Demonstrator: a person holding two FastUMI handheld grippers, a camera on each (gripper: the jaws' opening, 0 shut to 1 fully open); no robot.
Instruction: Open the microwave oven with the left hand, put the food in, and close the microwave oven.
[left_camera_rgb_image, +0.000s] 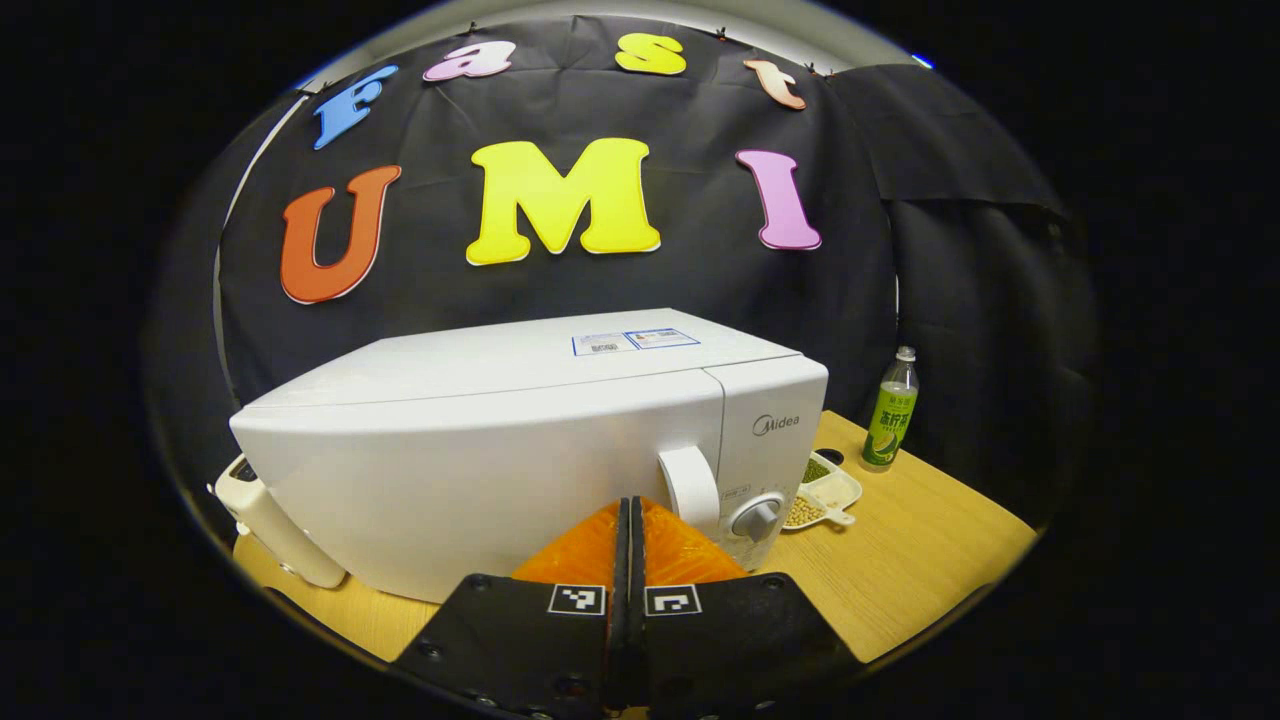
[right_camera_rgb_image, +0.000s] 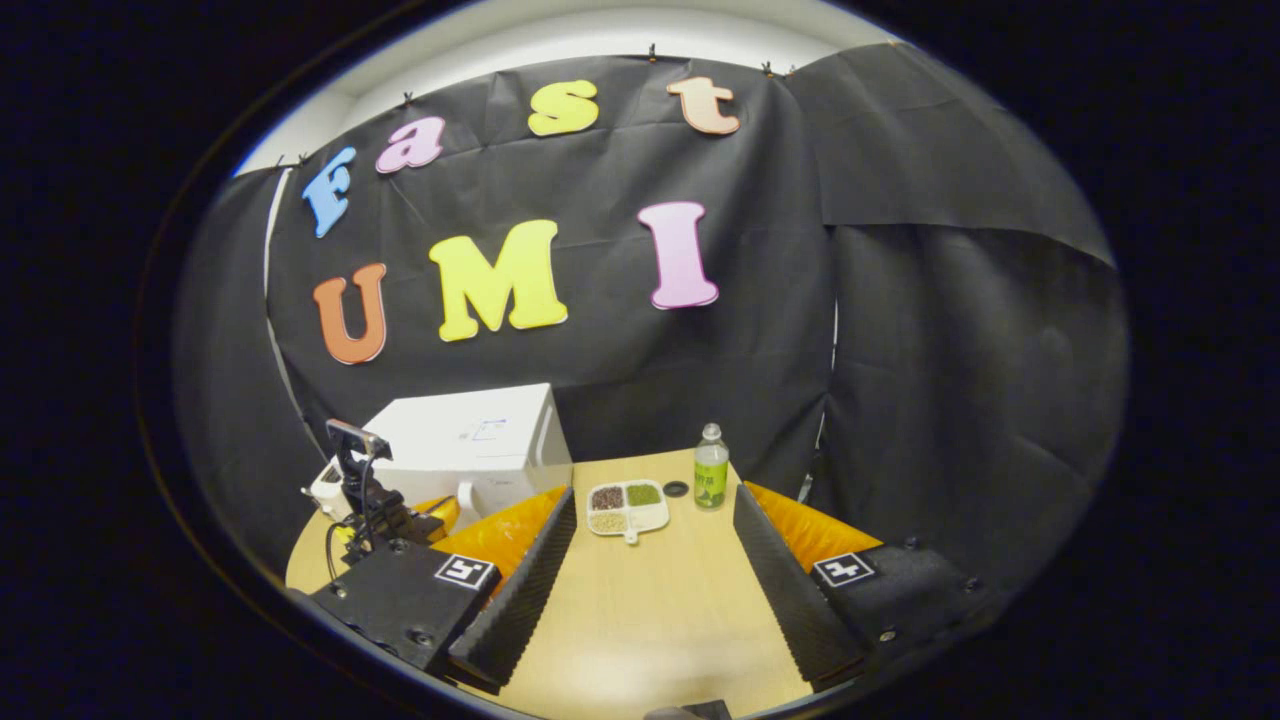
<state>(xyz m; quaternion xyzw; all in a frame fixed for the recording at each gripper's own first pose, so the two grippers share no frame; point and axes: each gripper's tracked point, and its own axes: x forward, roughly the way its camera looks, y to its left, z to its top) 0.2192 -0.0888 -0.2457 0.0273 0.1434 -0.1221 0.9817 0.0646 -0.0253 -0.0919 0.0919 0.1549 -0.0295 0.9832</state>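
A white microwave oven (left_camera_rgb_image: 520, 440) stands on the wooden table with its door closed. Its curved white door handle (left_camera_rgb_image: 690, 487) is just above and right of my left gripper (left_camera_rgb_image: 630, 505), whose fingers are pressed together with nothing between them, close to the door front. A white divided food tray (left_camera_rgb_image: 825, 495) with beans and grains lies right of the oven. In the right gripper view the food tray (right_camera_rgb_image: 628, 508) lies ahead of my right gripper (right_camera_rgb_image: 655, 500), which stands wide open above the table. There the microwave oven (right_camera_rgb_image: 475, 440) sits at the left, with the left gripper (right_camera_rgb_image: 370, 495) before it.
A green drink bottle (right_camera_rgb_image: 711, 480) stands upright right of the tray, seen too as the bottle (left_camera_rgb_image: 890, 415). A small dark cap (right_camera_rgb_image: 676, 489) lies between tray and bottle. A white appliance (left_camera_rgb_image: 275, 530) stands left of the oven. The wooden table (right_camera_rgb_image: 650, 610) has bare room near me.
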